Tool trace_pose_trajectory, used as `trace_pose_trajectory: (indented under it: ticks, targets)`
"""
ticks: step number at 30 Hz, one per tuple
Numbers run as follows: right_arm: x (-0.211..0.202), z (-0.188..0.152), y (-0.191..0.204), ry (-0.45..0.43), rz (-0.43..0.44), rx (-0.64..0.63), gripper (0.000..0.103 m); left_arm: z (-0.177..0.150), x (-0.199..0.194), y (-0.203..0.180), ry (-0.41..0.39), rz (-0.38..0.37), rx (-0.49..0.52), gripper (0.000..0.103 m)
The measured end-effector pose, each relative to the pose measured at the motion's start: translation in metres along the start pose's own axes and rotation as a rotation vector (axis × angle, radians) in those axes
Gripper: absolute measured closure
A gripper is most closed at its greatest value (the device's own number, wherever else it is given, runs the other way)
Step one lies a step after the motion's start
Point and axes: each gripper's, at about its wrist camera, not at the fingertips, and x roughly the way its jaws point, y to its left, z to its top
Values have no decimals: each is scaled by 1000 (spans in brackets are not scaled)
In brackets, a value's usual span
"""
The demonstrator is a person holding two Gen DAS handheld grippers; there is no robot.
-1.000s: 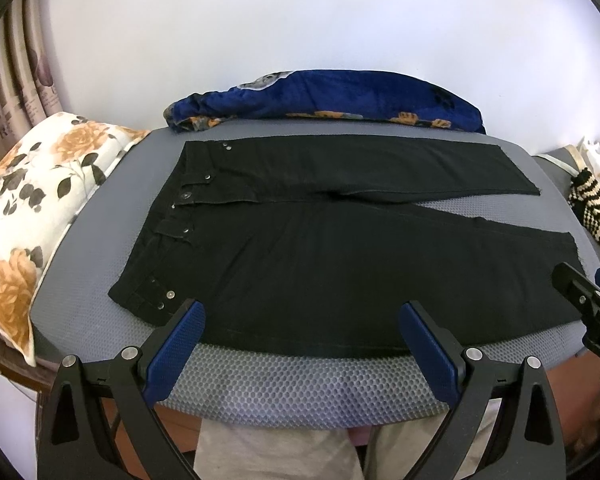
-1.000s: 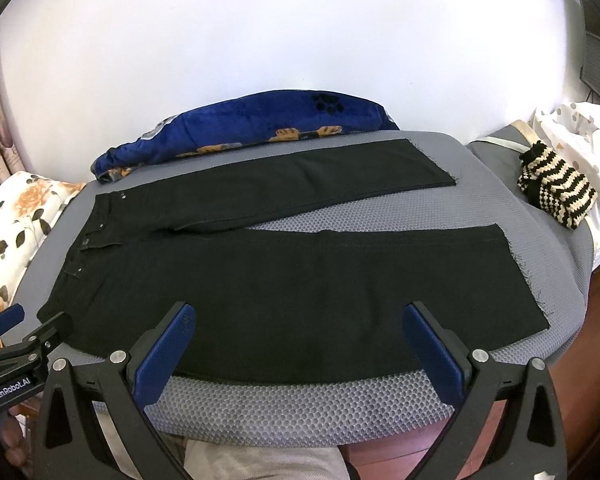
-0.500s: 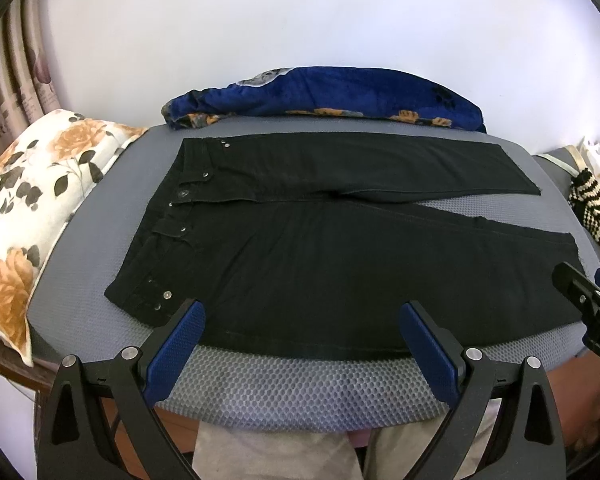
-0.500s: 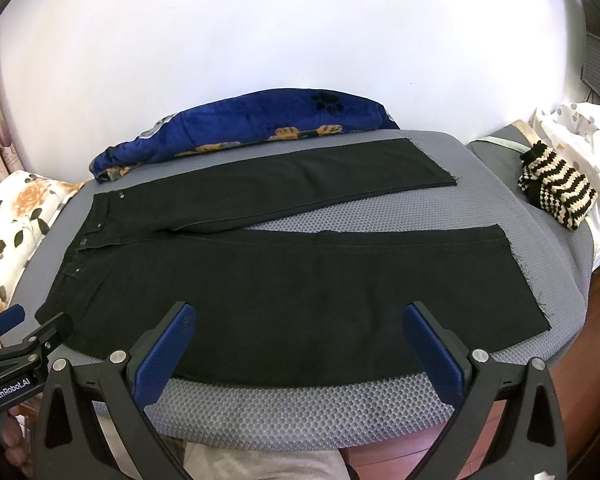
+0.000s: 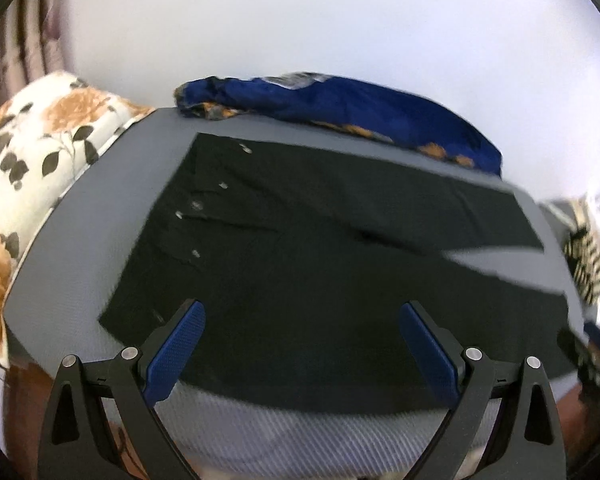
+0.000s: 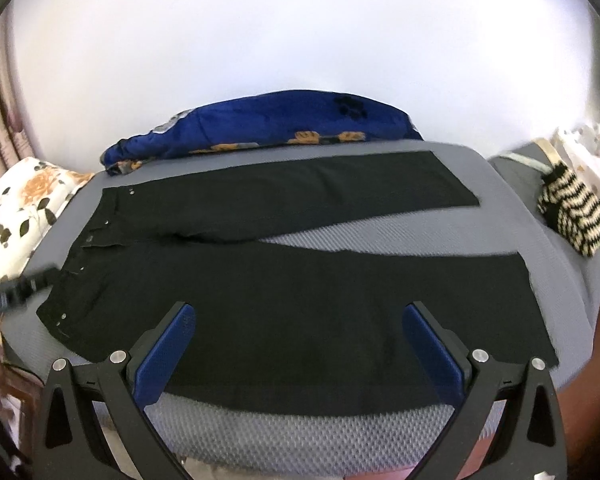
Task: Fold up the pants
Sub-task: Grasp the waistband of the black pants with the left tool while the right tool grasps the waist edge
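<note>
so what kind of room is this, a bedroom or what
Probably a bedroom or other home room. The black pants lie spread on a grey padded surface against a plain wall, with a floral pillow at one end, a blue blanket behind, and curtains beside.

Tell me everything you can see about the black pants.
The pants are plain black, of a heavy denim-like cloth, spread flat and unfolded on the grey mesh surface. The waistband, with small metal studs and a button, lies at the left; the two legs run right and part in a narrow V that shows grey between them. The hem ends look raw and slightly frayed. Both grippers, left and right, are open above the near leg, not gripping it.
</note>
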Motion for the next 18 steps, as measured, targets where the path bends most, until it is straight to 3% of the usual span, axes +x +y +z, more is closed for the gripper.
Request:
trace_pose_trajectory:
  ticks: [2,7,12,14,16,18]
  targets:
    - [7,9,5,-1,23,-17,0,20,7,21,-2,-5,-29,17]
    - [35,32,19,39,71,-48,0,77,40,82,0,-44,-94,30]
    - [73,55,33,95,110,-30,0,125,90,135,65,-220,-183,37]
    - [91,63,40,124,122,-14,0,139,112,156,78,-244,-238,40]
    - [102,67,45,138,119,-21,0,150,134,173,97,-296,-272,52]
    - [115,71,52,153,113,-33,0,157,156,188,130,-347,-312,56]
